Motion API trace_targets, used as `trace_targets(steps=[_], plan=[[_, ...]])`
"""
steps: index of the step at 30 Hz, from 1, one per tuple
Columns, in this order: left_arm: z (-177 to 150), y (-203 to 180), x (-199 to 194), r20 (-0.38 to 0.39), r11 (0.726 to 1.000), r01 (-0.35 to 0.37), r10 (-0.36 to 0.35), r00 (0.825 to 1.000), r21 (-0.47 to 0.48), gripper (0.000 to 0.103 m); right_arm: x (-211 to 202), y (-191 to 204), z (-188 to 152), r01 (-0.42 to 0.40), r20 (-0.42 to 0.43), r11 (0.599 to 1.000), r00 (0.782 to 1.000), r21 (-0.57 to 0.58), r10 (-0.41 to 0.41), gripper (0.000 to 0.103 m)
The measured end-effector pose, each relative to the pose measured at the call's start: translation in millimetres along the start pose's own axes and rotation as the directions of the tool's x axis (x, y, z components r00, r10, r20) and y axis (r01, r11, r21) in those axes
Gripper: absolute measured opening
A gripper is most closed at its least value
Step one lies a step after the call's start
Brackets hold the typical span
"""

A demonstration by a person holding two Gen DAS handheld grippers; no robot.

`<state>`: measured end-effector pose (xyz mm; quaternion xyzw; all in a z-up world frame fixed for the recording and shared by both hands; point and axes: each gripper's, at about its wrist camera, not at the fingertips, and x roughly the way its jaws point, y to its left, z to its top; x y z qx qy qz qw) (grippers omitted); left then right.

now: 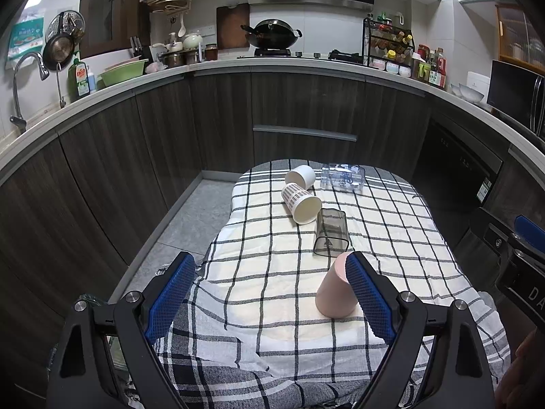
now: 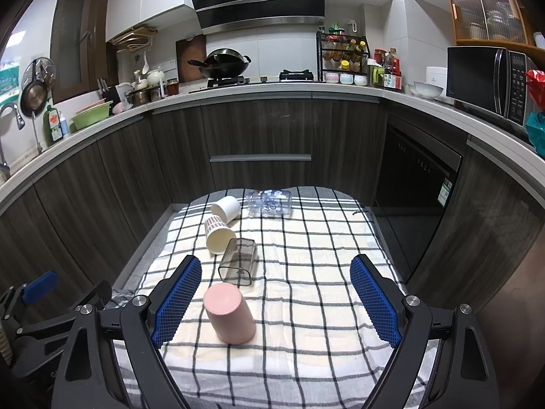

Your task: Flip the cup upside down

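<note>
Your pink cup [image 2: 230,317] stands mouth down, slightly tilted in view, on the checked cloth [image 2: 306,306] near the worktop's near edge, closer to its left side. It looks like light, stiff, smooth plastic, likely to slip, so take it across the middle of its wall. Beyond it lie a smoky clear cup [image 2: 238,260], two paper cups and a clear jar on their sides. Your left tool [image 1: 270,293] hangs spread wide, its right pad just beside the cup. Your right tool [image 2: 276,296] is likewise spread, grasping nothing, above the cloth.
</note>
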<state>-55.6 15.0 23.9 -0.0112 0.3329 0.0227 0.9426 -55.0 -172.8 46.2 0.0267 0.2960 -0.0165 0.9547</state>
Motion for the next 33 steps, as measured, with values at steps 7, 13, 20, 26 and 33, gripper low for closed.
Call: trace_targets(steps=[7,13,20,26,33], plan=[[-2.1,-0.2,0.2,-0.002,1.0,0.003,-0.002,1.0,0.002,0.091,0.1,-0.2,-0.3,0.0,0.0,1.0,1.0,0.0,0.0,0.089],[-6.6,-1.4,-0.2,0.001,1.0,0.005,-0.005,1.0,0.002,0.091,0.2,-0.4,-0.3,-0.001,-0.001,1.0,1.0,0.001,0.001,0.089],[-8.5,-3.5,0.0,0.001,1.0,0.011,-0.011,1.0,0.005,0.091,-0.2,-1.0,-0.2,-0.001,-0.001,1.0,1.0,0.002,0.001,0.089],[-8.3,-3.4,-0.3,-0.002,1.0,0.007,-0.007,1.0,0.0,0.091,0.1,-1.5,-0.5,0.0,-0.003,1.0,1.0,0.004,0.0,0.089],[-5.3,-2.2,-0.5,-0.002,1.0,-0.003,0.003,1.0,0.009,0.091,0.0,-2.4,-0.3,-0.002,-0.004,1.0,1.0,0.005,0.002,0.089]])
